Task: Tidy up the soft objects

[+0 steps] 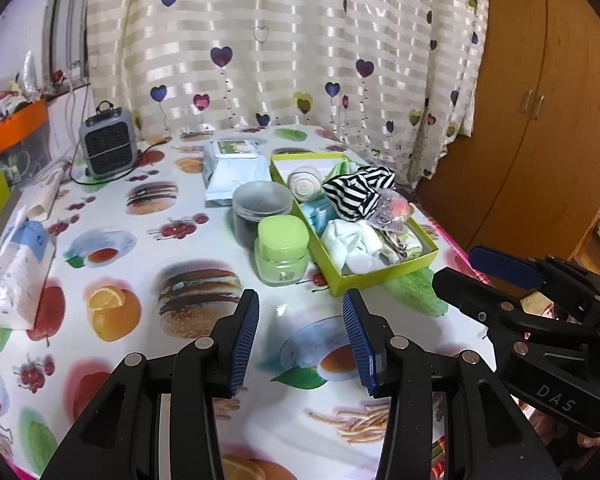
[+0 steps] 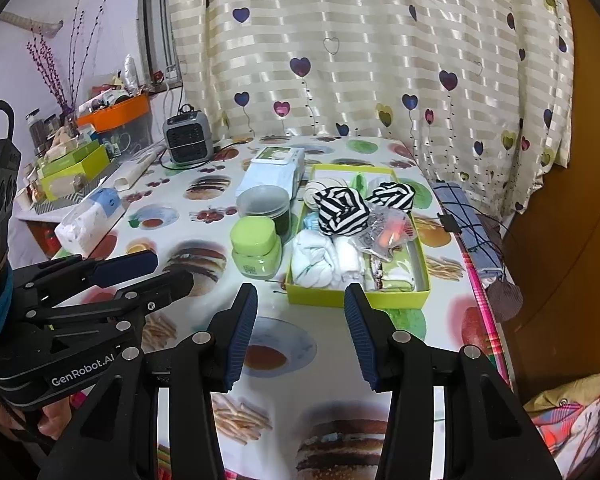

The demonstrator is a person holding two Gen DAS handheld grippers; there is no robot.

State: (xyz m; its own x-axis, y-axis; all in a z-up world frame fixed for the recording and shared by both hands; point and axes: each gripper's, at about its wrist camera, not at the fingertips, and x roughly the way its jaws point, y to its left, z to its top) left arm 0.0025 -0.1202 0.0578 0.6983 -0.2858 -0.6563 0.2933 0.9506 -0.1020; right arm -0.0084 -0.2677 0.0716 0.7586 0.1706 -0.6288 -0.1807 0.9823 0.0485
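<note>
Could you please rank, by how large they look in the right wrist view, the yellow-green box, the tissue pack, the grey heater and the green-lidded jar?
Largest to smallest:
1. yellow-green box
2. tissue pack
3. green-lidded jar and grey heater: these look alike, and the heater sits farther from the camera, so I leave them unranked.

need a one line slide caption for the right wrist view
Open right gripper hovers before a lime green box of rolled socks and striped cloth, left gripper alongside.
</note>
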